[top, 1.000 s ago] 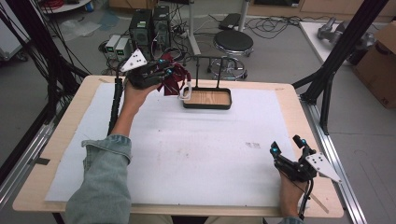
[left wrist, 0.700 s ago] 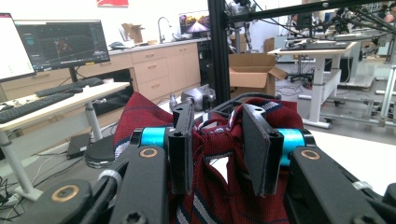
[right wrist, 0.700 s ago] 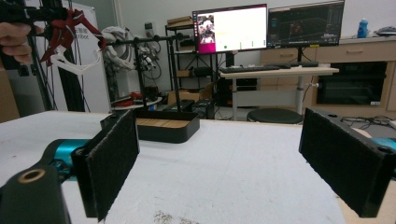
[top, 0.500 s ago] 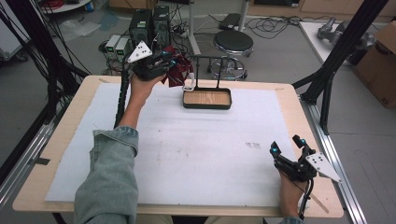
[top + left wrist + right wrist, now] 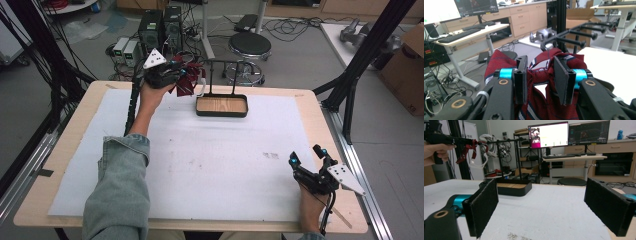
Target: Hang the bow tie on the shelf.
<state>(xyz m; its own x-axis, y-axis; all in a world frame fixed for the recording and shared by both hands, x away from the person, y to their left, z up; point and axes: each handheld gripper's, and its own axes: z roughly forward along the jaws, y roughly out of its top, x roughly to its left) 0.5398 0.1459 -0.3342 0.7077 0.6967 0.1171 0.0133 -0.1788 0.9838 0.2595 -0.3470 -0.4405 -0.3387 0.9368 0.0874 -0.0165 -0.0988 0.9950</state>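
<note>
My left gripper (image 5: 186,75) is raised over the table's far left and shut on a dark red striped cloth (image 5: 187,86). A white loop (image 5: 200,93) hangs from the cloth. The cloth is at the left end of a black rack (image 5: 222,62), which stands in a wooden-floored tray (image 5: 221,114). In the left gripper view the cloth (image 5: 499,61) bunches between the pads (image 5: 561,80), with the rack's pegs (image 5: 574,41) just beyond. My right gripper (image 5: 306,155) rests open at the near right. In its own view the jaws stand wide (image 5: 541,205), facing the rack (image 5: 517,157) and the red cloth (image 5: 465,151).
A white sheet (image 5: 215,165) covers the wooden table. Behind the table stand a round stool (image 5: 249,47) and computer boxes (image 5: 160,27) on the floor. Black frame posts (image 5: 360,65) rise at both sides. A cardboard box (image 5: 407,70) sits far right.
My left gripper has carried the red cloth to the right, closer to the rack's left end. The right gripper has stayed in place.
</note>
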